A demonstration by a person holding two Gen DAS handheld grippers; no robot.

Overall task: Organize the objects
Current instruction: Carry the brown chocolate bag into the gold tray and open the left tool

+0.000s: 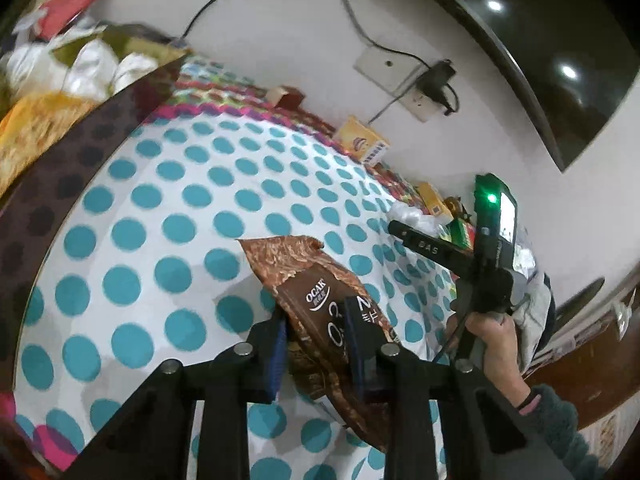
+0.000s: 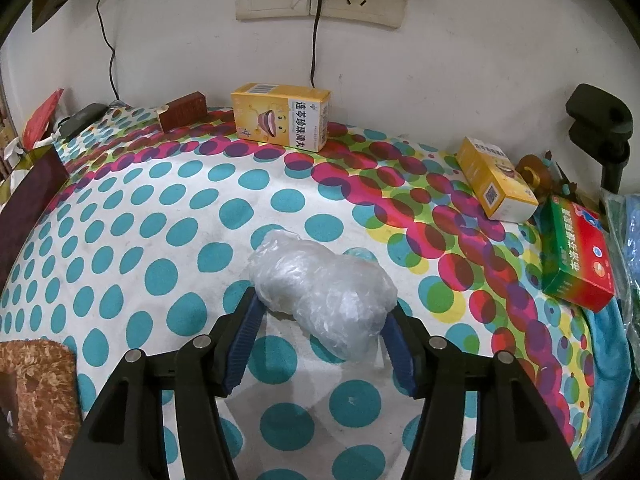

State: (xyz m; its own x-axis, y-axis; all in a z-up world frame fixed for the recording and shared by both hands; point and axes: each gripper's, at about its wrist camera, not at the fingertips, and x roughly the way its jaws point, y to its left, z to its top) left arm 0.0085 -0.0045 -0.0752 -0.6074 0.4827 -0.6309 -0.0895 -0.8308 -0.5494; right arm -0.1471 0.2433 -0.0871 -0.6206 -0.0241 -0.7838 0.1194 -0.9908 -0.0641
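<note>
1. The brown foil snack packet (image 1: 320, 300) lay tilted above the dotted tablecloth (image 1: 160, 200), clamped between the blue pads of my left gripper (image 1: 318, 344).
2. That gripper pointed downward toward the cloth.
3. The crumpled clear plastic bundle (image 2: 320, 292) rested on the cloth between my right gripper's (image 2: 320, 336) jaws, which touched its two ends.
4. I could not tell whether they squeezed it.
5. The right hand (image 1: 494, 340) gripped its handle beside the packet.

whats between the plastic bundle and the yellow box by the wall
Nothing: in the right wrist view only bare dotted tablecloth lies between the plastic bundle, flanked by the right gripper, and the yellow box under the sockets.
</note>
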